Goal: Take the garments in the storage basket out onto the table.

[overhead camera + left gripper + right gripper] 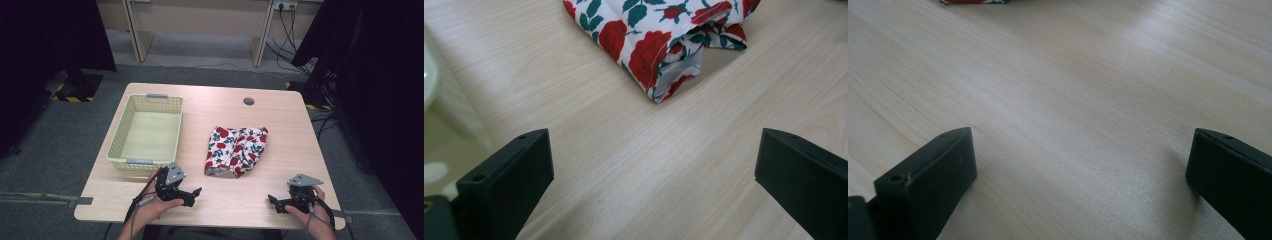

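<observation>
The bench (280,150) is a pale wood-grain top with a round cable port near its far edge. A yellow-green mesh basket (119,140) sits on its left half, with nothing visible inside it. Just right of the basket, apart from it, lies the folded cloth (236,150), white with red roses and green leaves, roughly mid-bench. In the left gripper view the cloth (659,35) shows a folded corner turned toward the camera, layered edges visible.

The left hand (150,207) enters from the near edge, palm under the tool, and holds the left gripper (192,195) low over the bench near the basket's near right corner. It is angled toward the cloth's near corner but well short of touching it. Its jaws stand spread wide, nothing between them but bare bench.

The right hand (310,217) rests at the near right edge, holding the right gripper (272,201) pointed leftward across the bench. Its jaws are likewise spread wide over bare wood, with a sliver of the cloth (975,1) at the top of its view.
</observation>
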Action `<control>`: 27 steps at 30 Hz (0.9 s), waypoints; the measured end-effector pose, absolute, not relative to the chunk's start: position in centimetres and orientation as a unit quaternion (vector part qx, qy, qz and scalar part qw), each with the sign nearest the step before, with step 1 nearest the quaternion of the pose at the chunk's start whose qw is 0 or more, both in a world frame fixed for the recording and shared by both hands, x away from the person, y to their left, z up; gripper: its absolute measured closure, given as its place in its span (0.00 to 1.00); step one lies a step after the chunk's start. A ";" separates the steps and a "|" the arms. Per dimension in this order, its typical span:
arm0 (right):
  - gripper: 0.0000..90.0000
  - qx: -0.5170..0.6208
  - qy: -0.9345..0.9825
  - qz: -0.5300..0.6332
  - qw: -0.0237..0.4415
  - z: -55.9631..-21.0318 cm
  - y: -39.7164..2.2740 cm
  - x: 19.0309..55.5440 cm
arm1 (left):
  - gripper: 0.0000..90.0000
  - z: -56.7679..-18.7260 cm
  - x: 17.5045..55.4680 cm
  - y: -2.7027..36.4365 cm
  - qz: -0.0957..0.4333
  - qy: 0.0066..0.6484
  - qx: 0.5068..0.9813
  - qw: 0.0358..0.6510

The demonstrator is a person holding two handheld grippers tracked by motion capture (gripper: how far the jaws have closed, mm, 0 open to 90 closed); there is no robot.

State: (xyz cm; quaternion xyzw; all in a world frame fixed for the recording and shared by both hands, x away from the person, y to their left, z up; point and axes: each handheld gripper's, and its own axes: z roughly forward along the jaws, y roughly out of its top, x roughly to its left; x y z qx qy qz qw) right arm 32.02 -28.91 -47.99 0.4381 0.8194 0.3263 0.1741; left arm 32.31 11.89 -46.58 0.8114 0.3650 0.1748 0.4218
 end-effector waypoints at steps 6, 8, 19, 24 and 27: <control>0.00 0.438 0.819 0.326 0.174 -48.0 -28.9 32.0 | 0.02 -47.1 32.0 12.7 0.175 0.372 0.813 0.412; 0.00 0.438 0.819 0.326 0.174 -48.0 -28.9 32.0 | 0.02 -47.3 31.9 13.0 0.174 0.375 0.814 0.407; 0.00 0.438 0.819 0.326 0.174 -48.0 -28.9 32.0 | 0.03 -47.8 31.5 14.1 0.178 0.382 0.815 0.398; 0.00 0.438 0.819 0.326 0.174 -48.0 -28.9 32.0 | 0.03 -48.3 31.4 14.4 0.177 0.387 0.817 0.388; 0.00 0.438 0.819 0.326 0.174 -48.0 -28.9 32.0 | 0.02 -48.4 31.2 14.7 0.180 0.391 0.822 0.373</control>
